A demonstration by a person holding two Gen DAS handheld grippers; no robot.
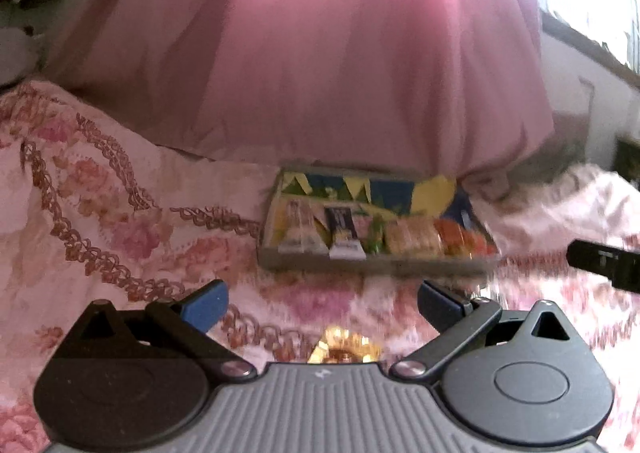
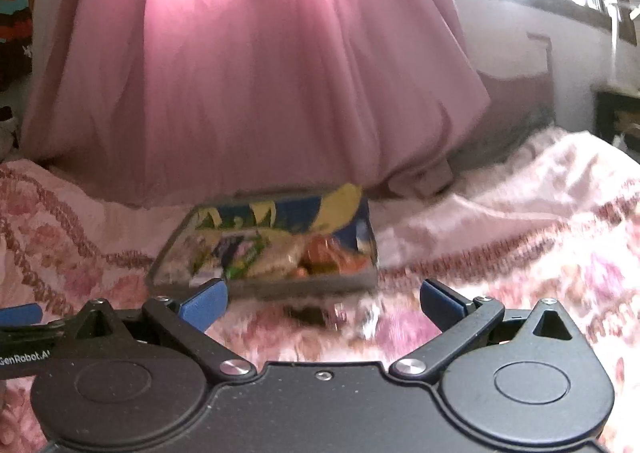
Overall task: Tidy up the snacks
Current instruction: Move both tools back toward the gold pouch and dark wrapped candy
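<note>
both grippers, left (image 1: 322,307) and right (image 2: 322,305), fingers spread wide, empty; bare bedspread (image 1: 120,245) before snack tray (image 1: 372,263).

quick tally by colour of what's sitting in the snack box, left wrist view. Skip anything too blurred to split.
Row inside the snack box, left to right:
White packets: 1
Dark blue and white packets: 1
Green packets: 1
Tan biscuit packs: 1
Orange packs: 1
Total: 5
Motion blur may hide seams, so the tan and orange blocks could each be more than one pack.

Snack packets (image 2: 280,253) blurred (labels unreadable) in tray (image 2: 304,285).
</note>
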